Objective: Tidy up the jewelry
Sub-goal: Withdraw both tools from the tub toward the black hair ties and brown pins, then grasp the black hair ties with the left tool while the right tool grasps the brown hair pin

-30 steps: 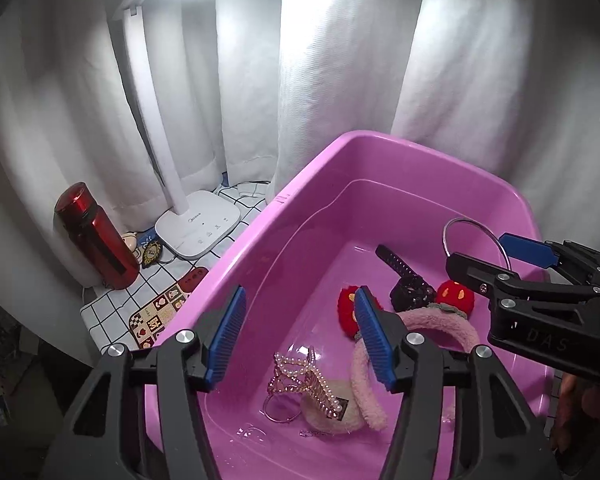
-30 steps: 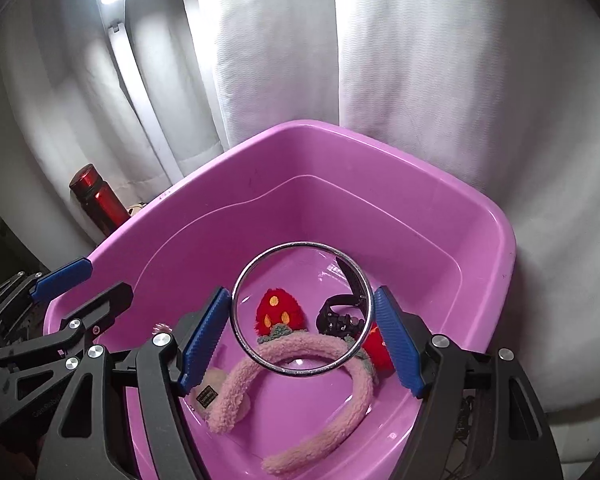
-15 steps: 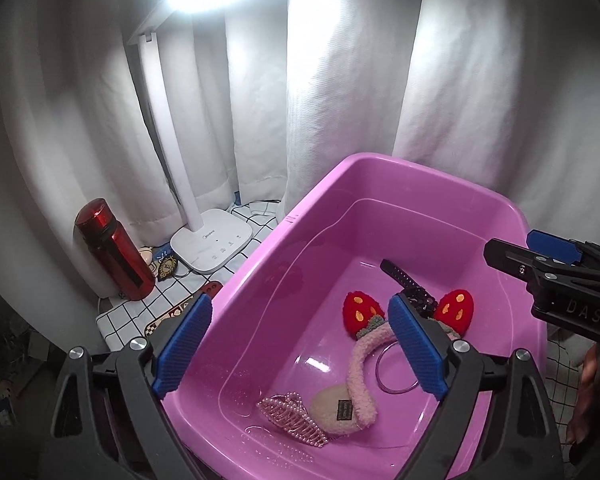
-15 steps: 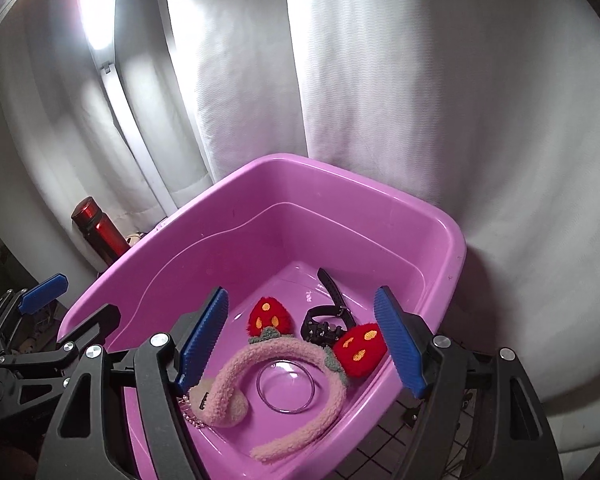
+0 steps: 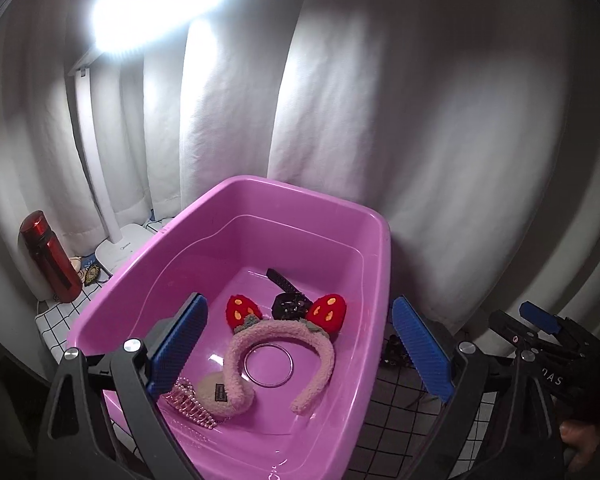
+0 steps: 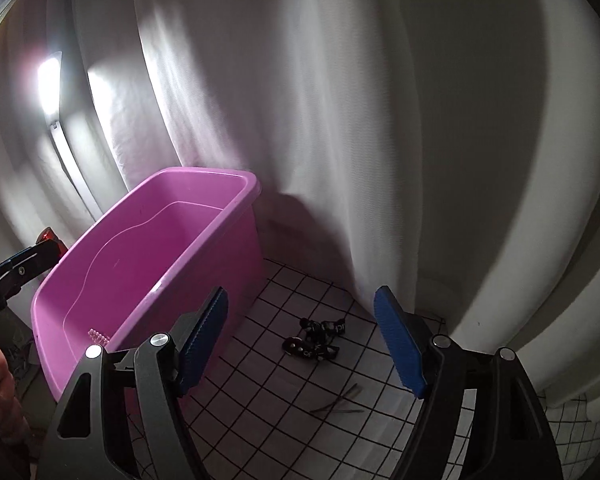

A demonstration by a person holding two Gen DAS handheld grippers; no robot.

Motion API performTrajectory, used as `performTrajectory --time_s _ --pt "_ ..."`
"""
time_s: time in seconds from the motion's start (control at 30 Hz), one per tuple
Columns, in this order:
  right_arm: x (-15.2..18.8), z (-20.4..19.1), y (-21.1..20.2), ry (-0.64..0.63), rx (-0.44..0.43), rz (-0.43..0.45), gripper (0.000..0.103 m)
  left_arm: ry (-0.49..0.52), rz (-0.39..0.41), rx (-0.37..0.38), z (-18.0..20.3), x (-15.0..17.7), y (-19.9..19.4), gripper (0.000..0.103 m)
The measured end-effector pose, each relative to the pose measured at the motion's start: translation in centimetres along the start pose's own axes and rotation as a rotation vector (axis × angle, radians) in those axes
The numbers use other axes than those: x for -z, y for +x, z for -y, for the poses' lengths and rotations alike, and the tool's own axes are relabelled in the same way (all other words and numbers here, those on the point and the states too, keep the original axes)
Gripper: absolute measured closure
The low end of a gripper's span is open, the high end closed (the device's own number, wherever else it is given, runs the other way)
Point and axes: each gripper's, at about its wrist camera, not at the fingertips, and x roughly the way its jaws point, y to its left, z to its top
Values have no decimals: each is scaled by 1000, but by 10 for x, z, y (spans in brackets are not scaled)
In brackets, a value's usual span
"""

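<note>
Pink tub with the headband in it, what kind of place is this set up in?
Probably a makeshift home tabletop: white curtain backdrop, lit desk lamp, grid-patterned cloth under the pink tub.

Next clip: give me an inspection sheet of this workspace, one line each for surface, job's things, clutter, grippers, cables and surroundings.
Surface: white grid-patterned cloth under everything.
Job's things: pink tub holds a fluffy pink headband with strawberry ears, a metal bangle lying inside its arc, a black watch, a pearl hair claw and a beige puff. Dark beaded piece lies on the cloth to the right of the tub.
Clutter: red bottle, small trinkets beside it, thin sticks on the cloth.
Grippers: left gripper and right gripper both have jaws open, holding nothing.
Cables: nothing seen.
Surroundings: white curtain, lit desk lamp.
</note>
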Motion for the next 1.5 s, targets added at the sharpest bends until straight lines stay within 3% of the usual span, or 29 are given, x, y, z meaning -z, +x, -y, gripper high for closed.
performTrajectory --time_s 0.23,0.53,0.7,0.77,0.93,1.27,1.5 --pt "52 27 9 43 46 -77 31 30 -10 120 57 19 -8 10" --pt "110 24 89 49 46 -213 31 80 -99 81 73 48 11 10" --pt "129 23 127 39 101 -256 31 88 -124 60 74 58 13 10" --pt "136 21 137 11 148 -255 31 96 -134 66 78 61 14 10" --pt "138 34 140 15 164 -204 31 126 -152 96 93 68 24 10" --pt "140 101 132 108 249 -208 31 160 -154 166 136 84 52 10" --pt "137 118 119 169 195 -166 31 171 -157 147 150 95 98 10"
